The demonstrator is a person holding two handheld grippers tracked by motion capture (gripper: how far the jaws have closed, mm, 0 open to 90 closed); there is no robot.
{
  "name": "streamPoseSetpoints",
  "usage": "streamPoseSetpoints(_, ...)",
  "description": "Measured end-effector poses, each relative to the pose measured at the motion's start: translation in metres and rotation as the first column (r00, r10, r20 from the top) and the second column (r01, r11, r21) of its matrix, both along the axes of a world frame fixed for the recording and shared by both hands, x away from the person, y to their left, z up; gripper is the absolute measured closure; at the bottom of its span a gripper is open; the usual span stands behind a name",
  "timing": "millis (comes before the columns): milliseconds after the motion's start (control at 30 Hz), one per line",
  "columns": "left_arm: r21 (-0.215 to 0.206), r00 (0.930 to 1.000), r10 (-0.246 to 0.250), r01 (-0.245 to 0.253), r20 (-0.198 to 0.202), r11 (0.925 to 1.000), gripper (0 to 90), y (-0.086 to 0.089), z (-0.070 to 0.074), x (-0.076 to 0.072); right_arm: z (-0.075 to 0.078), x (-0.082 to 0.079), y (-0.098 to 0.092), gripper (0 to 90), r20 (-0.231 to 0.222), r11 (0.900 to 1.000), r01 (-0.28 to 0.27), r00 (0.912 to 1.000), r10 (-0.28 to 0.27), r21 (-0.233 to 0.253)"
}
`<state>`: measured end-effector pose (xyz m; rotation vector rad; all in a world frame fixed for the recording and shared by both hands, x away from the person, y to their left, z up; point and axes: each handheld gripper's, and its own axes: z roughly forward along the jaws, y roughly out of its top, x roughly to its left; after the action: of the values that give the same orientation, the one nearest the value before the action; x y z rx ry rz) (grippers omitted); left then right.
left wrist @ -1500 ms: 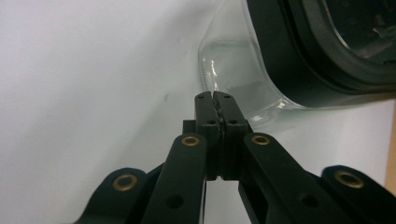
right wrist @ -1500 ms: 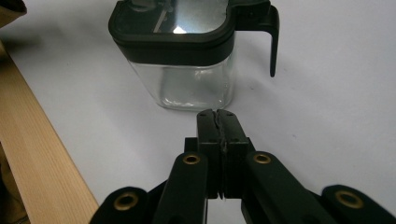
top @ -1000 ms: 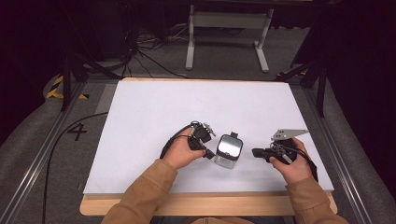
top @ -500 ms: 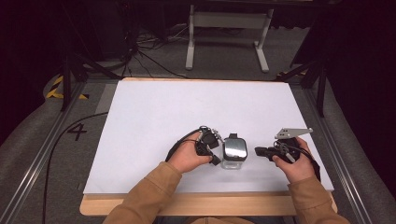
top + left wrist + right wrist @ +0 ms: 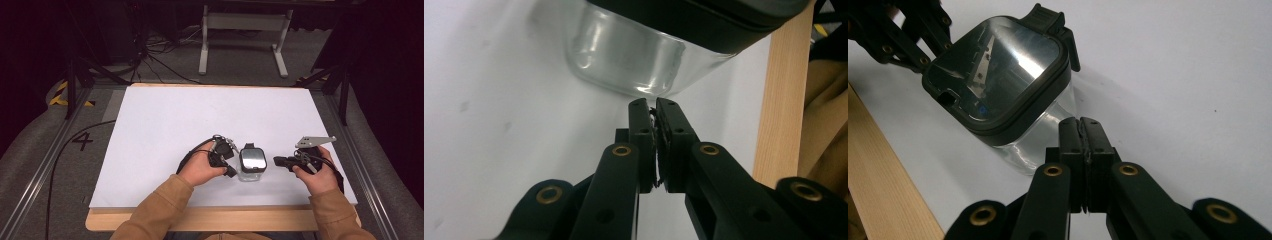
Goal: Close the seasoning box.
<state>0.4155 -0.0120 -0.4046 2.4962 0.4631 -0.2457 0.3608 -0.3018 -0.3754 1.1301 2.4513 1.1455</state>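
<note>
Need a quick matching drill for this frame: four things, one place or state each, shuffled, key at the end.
1. glass container
2. container lid
3. left gripper
4. right gripper

a. black frame with a clear window
b. clear walls, stands on the white table between the two grippers
c. jaws closed, at the container's left side
d. jaws closed, at the container's right side

Pairs: 1-b, 2-a, 3-c, 4-d

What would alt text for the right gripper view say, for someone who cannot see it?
A clear container with a black-rimmed lid stands on a white table, just beyond the right gripper, whose two black jaws are pressed together. The left gripper reaches in at the lid's far side, top left.
</note>
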Motion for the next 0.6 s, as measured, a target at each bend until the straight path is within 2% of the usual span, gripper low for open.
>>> streamPoseSetpoints(100,-0.036,0.9987,0.048,-0.047,0.019,0.9982,84.2,0.011,0.012,-0.002,0.004,0.002,-0.002,90.0,0.010,1.000,0.005,0.9999,-0.005,0.008)
streamPoseSetpoints(133,-0.036,0.9987,0.048,-0.047,0.019,0.9982,83.3,0.011,0.012,-0.002,0.004,0.002,-0.002,90.0,0.010,1.000,0.005,0.9999,-0.005,0.008)
streamPoseSetpoints(167,-0.077,0.9939,0.099,-0.096,0.047,0.9925,81.2,0.022,0.024,-0.005,0.009,0.004,-0.005,90.0,0.022,1.000,0.008,0.9997,-0.008,0.013)
streamPoseSetpoints(200,-0.077,0.9939,0.099,-0.096,0.047,0.9925,79.8,0.022,0.024,-0.005,0.011,0.005,-0.006,90.0,0.026,1.000,0.012,0.9996,-0.012,0.018)
streamPoseSetpoints(233,-0.107,0.9891,0.129,-0.120,0.072,0.9869,78.5,0.032,0.033,-0.008,0.013,0.006,-0.007,89.9,0.035,1.000,0.015,0.9993,-0.015,0.022)
streamPoseSetpoints(267,-0.107,0.9891,0.129,-0.120,0.072,0.9869,77.0,0.032,0.033,-0.008,0.016,0.007,-0.008,89.2,0.043,1.000,0.016,0.9989,-0.017,0.024)
streamPoseSetpoints(367,-0.143,0.9750,0.200,-0.185,0.097,0.9722,73.6,0.051,0.043,-0.012,0.021,0.010,-0.010,84.5,0.057,0.999,0.019,0.9981,-0.021,0.033)
streamPoseSetpoints(433,-0.167,0.9669,0.239,-0.222,0.089,0.9606,70.5,0.062,0.048,-0.013,0.024,0.012,-0.011,81.8,0.067,0.999,0.022,0.9975,-0.025,0.043)
streamPoseSetpoints(533,-0.206,0.9485,0.302,-0.278,0.095,0.9383,67.7,0.083,0.055,-0.012,0.026,0.016,-0.012,78.0,0.069,0.998,0.023,0.9973,-0.027,0.051)
streamPoseSetpoints(600,-0.201,0.9381,0.331,-0.306,0.103,0.9305,65.9,0.094,0.057,-0.011,0.027,0.018,-0.012,76.5,0.068,0.998,0.025,0.9973,-0.028,0.055)
